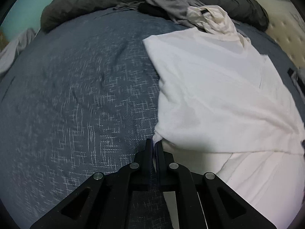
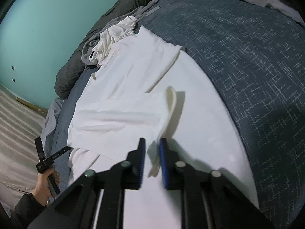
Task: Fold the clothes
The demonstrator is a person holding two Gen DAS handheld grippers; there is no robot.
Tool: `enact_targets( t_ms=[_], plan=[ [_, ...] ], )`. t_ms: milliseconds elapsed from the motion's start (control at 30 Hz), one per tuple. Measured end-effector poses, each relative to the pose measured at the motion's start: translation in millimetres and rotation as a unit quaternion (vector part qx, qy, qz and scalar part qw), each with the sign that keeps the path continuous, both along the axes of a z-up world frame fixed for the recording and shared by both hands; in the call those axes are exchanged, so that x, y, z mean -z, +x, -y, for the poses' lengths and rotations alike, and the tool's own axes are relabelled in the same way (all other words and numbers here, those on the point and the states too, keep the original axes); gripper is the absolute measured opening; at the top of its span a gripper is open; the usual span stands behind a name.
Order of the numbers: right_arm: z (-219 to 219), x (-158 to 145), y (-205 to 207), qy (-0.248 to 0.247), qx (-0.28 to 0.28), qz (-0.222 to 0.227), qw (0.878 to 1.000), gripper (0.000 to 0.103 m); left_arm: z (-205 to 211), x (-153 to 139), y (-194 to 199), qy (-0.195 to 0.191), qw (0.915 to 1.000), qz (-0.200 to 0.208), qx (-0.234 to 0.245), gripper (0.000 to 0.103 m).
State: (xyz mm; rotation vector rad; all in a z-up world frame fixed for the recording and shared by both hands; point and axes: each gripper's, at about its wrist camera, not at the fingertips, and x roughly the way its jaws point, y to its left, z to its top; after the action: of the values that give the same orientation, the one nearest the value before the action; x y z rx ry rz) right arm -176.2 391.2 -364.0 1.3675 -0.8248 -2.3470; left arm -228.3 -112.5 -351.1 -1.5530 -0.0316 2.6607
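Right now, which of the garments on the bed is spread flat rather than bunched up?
The large white garment, lying smooth on the blue bedspread with the left tongs pinching its corner. The crumpled white garment and the grey garment behind it are heaped.

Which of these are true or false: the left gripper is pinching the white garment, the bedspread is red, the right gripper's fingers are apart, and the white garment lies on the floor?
1. The left gripper is pinching the white garment. True: its fingers are shut on a corner.
2. The bedspread is red. False: it is dark blue with a pale crosshatch pattern.
3. The right gripper has its fingers apart. True: a fold of white cloth lies between them.
4. The white garment lies on the floor. False: it lies on the bedspread.
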Motion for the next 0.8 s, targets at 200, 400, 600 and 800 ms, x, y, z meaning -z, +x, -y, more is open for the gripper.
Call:
enact_targets(
  t_ms=[200,400,600,800],
  plan=[
    [-8,-7,3,0.001,0.014,-0.014,1.0,0.002,-3,-1,-2,0.002,1.0,-0.001,-0.003,0.003],
    [-19,3,5,-0.032,0.031,0.014,0.999,0.002,-6,4,-3,-0.005,1.0,0.004,0.002,0.003],
    [-20,9,4,-0.045,0.039,0.041,0.997,0.003,-9,7,-7,-0.003,0.9999,0.011,0.002,0.003],
    [-12,7,8,-0.032,0.021,0.044,0.998,0.01,-9,7,-6,-0.005,0.9999,0.012,0.006,0.003]
  ],
)
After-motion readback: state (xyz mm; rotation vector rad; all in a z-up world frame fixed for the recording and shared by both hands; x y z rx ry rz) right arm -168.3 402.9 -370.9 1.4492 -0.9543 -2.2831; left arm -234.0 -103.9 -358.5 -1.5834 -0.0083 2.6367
